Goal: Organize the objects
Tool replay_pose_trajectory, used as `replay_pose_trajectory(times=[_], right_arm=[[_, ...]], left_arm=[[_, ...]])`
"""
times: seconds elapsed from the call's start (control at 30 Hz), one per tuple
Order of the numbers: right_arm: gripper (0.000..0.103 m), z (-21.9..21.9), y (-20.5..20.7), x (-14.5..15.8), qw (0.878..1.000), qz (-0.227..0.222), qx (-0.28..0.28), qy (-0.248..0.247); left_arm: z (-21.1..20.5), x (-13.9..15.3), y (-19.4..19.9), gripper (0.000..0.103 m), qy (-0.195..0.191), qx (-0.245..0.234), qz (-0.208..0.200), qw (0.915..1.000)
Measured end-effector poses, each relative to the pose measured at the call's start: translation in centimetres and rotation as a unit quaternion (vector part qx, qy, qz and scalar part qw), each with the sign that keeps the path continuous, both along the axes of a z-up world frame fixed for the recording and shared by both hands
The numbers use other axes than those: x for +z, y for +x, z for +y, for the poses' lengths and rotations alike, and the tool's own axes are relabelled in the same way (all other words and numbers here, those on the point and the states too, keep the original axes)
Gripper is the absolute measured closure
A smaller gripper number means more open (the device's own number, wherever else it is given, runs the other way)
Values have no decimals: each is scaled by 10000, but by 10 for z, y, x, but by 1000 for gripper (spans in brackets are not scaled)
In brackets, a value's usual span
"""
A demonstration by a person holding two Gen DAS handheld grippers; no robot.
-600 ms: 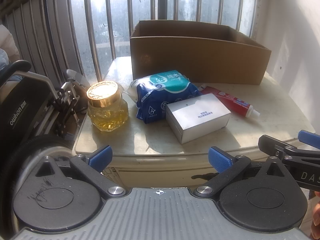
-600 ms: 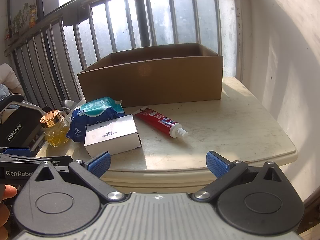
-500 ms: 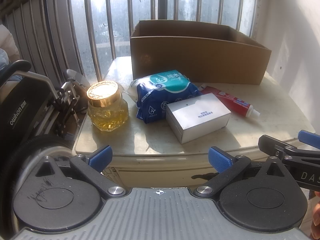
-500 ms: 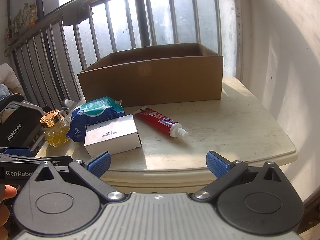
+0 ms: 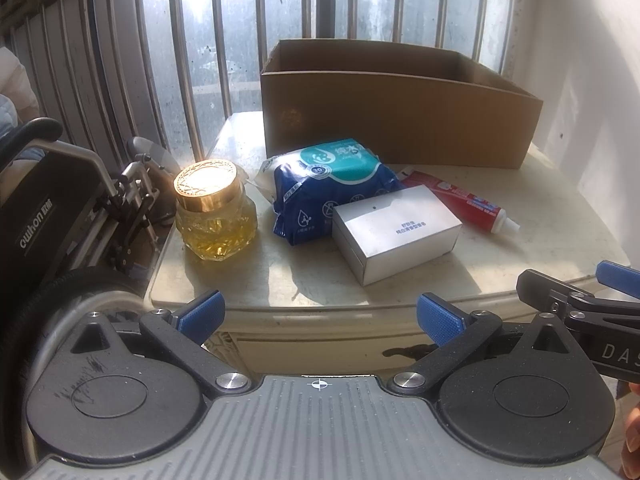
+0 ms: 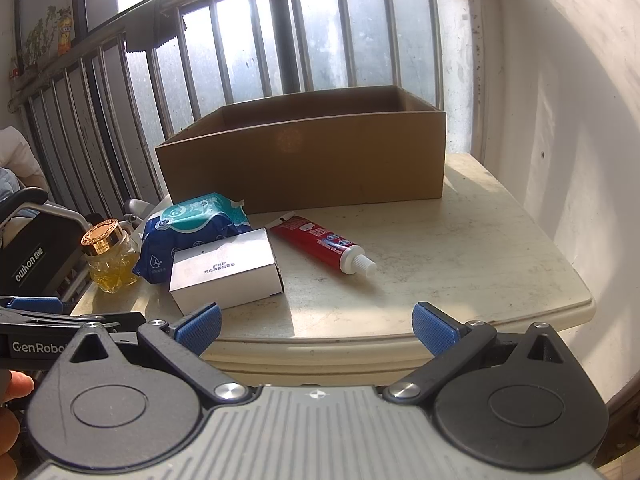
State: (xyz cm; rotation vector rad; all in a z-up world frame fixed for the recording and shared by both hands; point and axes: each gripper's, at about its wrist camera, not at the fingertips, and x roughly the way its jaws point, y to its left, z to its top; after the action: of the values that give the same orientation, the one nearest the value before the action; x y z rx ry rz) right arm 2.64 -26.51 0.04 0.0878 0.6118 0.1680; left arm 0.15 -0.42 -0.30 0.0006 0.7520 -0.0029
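Note:
An open cardboard box stands at the back of a pale table. In front of it lie a glass jar with a gold lid, a blue wet-wipes pack, a silver box and a red toothpaste tube. The same items show in the right wrist view: box, jar, wipes, silver box, toothpaste. My left gripper is open and empty before the table's front edge. My right gripper is open and empty too.
A black wheelchair stands to the left of the table. A barred window runs behind the box and a white wall bounds the right side. The table's right part is bare.

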Motion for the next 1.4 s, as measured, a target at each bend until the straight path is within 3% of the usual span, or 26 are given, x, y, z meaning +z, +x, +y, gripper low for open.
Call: replay_pose_trajectory(times=[1.4], right_arm=[[0,-4,0,-3,10000,39,-50,70]], left_arm=[[-3,1,0,0,30,8,49,10000]])
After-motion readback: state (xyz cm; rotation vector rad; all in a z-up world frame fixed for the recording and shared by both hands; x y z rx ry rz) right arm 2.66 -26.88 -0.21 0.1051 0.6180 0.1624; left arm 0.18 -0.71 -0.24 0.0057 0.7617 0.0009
